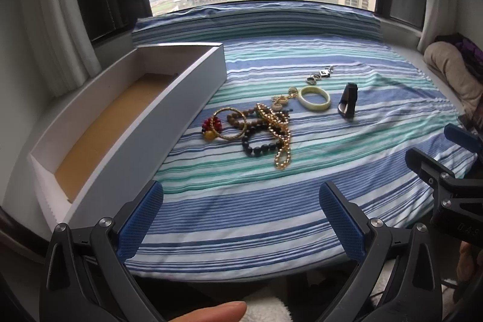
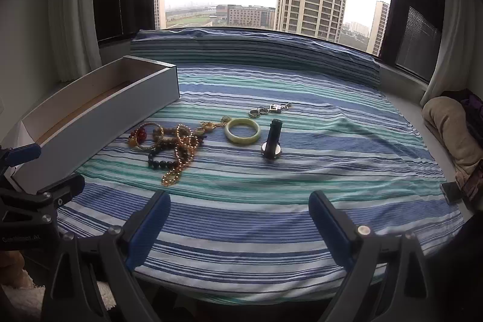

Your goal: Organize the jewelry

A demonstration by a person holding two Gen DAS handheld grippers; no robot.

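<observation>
A striped blue, teal and white cloth [image 1: 271, 171] covers a window-side platform, and the jewelry lies spread across its middle. Seen from the left wrist camera, the left gripper [image 1: 241, 219] hangs at 6 o'clock with both blue-padded fingers [image 1: 142, 219] spread wide, released, with only cloth between them. The right gripper [image 2: 240, 219] in its own view stands the same way, splayed apart and holding nothing; its black frame also shows at 3 o'clock in the left view.

The tangle of jewelry sits at about 12 o'clock from the left gripper. A gold bangle [image 1: 230, 123] lies over a cluster of red and amber beads [image 1: 210, 127], touching it. Just to the 3 o'clock side are a brown bead bracelet [image 1: 241, 118], a dark bead bracelet [image 1: 259, 145] and a gold chain [image 1: 282, 141] that trails toward 6 o'clock, all overlapping. A pale green bangle [image 1: 314, 98] rests flat at 2 o'clock from the pile, apart from it, with a small gold charm [image 1: 282, 100] between them. A dark watch [image 1: 347, 101] stands on its edge just beside the bangle on the 3 o'clock side. Some silver rings and a keychain piece [image 1: 320, 75] lie further off at 12 o'clock from the bangle.

A long white box [image 1: 169, 116] with a brown floor sits open at 10 o'clock, along the edge of the cloth, with no jewelry visible inside. A fingertip [image 1: 211, 313] shows at the bottom of the left view.
</observation>
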